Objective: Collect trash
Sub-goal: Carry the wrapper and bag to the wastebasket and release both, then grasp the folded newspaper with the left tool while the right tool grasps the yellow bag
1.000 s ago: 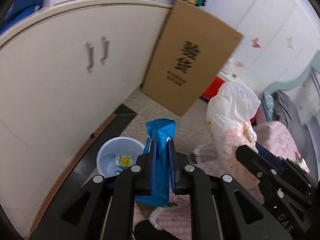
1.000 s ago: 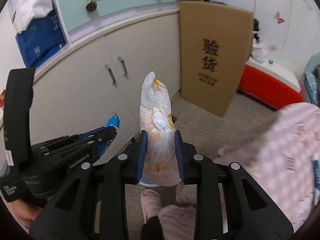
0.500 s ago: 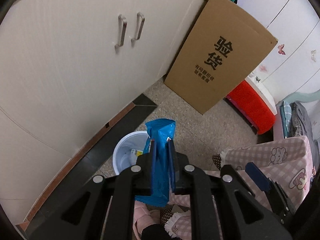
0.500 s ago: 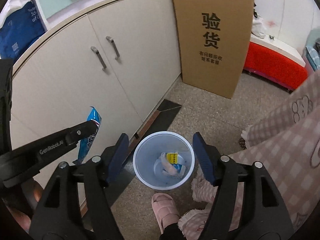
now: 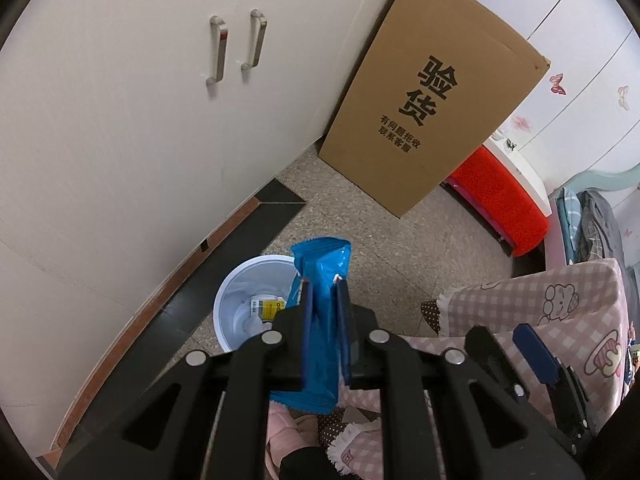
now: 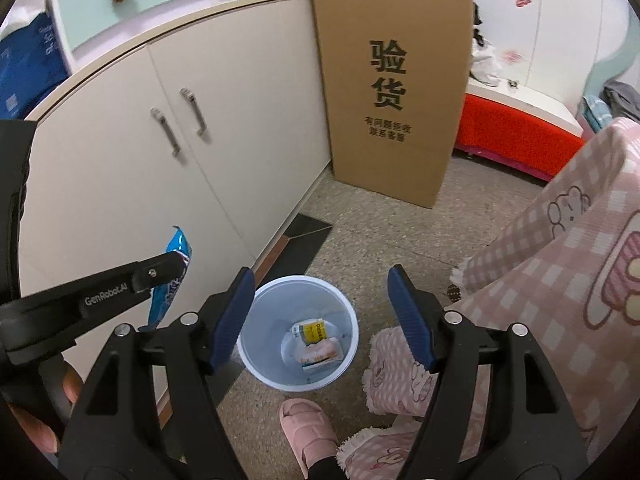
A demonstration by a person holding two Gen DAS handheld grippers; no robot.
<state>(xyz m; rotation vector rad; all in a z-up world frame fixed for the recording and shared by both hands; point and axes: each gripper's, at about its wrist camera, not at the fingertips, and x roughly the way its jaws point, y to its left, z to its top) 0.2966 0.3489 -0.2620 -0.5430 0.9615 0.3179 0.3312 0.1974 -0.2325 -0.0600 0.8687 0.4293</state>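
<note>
A white waste bin (image 6: 298,334) stands on the floor beside the cabinet; it shows in the left wrist view too, as the bin (image 5: 240,304). In it lie a yellow-labelled packet (image 6: 310,330) and a pale pink wrapper (image 6: 322,354). My left gripper (image 5: 322,280) is shut on a blue snack wrapper (image 5: 324,320), held upright just right of the bin's rim. The same blue wrapper (image 6: 170,280) appears at the left of the right wrist view. My right gripper (image 6: 320,280) hangs open above the bin with nothing between its fingers.
Cream cabinet doors (image 6: 160,160) run along the left. A tall cardboard box (image 6: 394,80) leans at the cabinet's end, with a red bench (image 6: 516,136) behind it. A person's pink slipper (image 6: 308,432) and pink checked trouser legs (image 6: 560,280) are close to the bin.
My right gripper opened and the pale crumpled bag it held dropped into the bin. Both grippers sank toward the bin. The left one still grips the blue wrapper.
</note>
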